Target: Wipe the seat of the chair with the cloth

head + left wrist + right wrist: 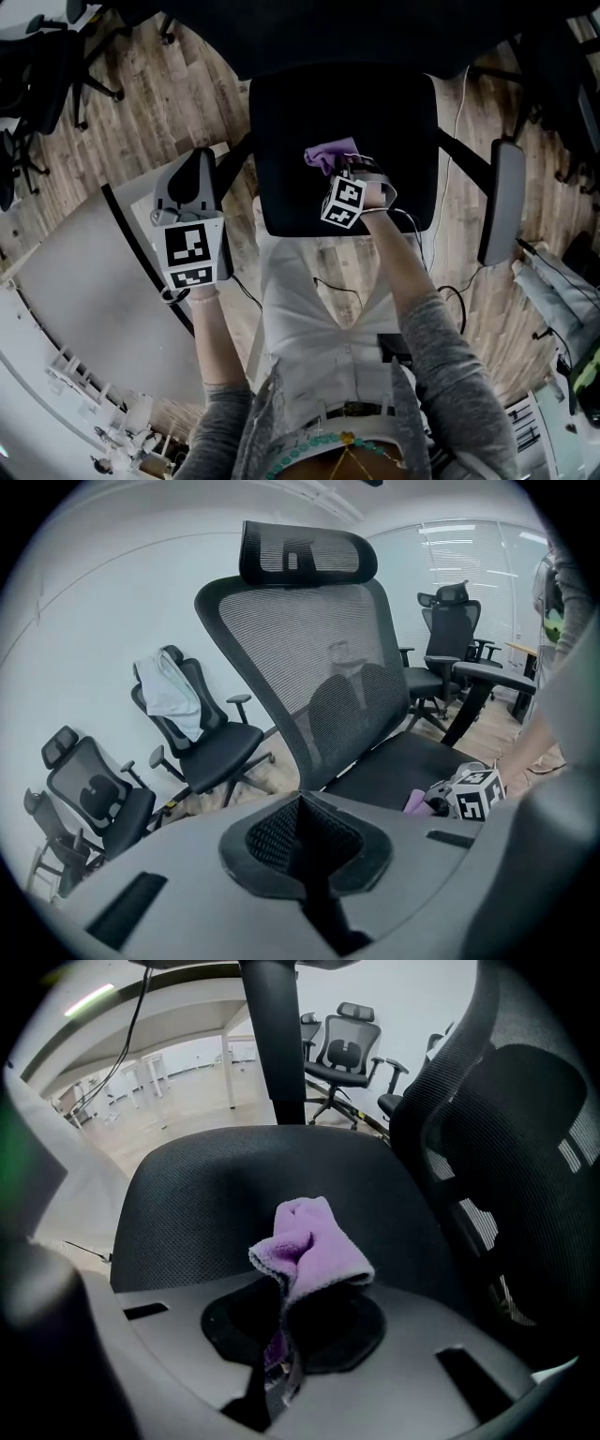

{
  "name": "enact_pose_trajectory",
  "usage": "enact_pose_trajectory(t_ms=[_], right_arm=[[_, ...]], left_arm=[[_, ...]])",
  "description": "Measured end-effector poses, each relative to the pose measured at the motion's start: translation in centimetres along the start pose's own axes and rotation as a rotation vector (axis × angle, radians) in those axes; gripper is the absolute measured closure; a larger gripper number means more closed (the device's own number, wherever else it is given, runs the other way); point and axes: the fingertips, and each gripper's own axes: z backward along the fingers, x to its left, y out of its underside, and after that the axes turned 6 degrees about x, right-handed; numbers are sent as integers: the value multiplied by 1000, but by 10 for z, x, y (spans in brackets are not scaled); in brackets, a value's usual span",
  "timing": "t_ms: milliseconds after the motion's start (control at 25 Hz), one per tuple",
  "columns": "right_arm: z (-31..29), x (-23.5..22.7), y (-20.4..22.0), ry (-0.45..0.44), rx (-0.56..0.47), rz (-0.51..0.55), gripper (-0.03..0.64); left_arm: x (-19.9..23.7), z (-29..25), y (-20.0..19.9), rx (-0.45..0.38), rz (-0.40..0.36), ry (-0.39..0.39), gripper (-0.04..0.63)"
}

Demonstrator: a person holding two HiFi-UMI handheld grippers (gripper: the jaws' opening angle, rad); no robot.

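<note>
- While the wooden floor spreads beneath everything, the black office chair takes up the middle of the head view. Its seat lies ahead of and below the right jaws.
- Mesh backrest and headrest of that chair rise straight ahead of the left jaws. In the right gripper view the backrest stands just to the right of the jaws.
- White surface sits to the left of the left jaws, beside the chair.
- Other office chairs stand well beyond the left jaws along the wall. One has a pale garment draped over its back.
- One armrest of the chair stands well to the right of the right jaws.
- Left gripper is held off the seat's left edge. Its jaws are pressed together with nothing between them.
- Right gripper is over the middle of the seat, its jaws clamped on the cloth.
- Purple cloth is bunched up and sticks out just ahead of the right jaws, over the seat's middle. Whether it presses on the seat cannot be told.
</note>
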Motion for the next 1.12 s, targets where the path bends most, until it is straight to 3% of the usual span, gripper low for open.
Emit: enact_pose_trajectory(t_ms=[800,1120], right_arm=[[8,-9,61,16,79,-27,569],[14,-16,78,27,100,-41,569]], left_arm=[[-1,1,0,14,-35,-32,598],[1,2,0,1,0,1,598]])
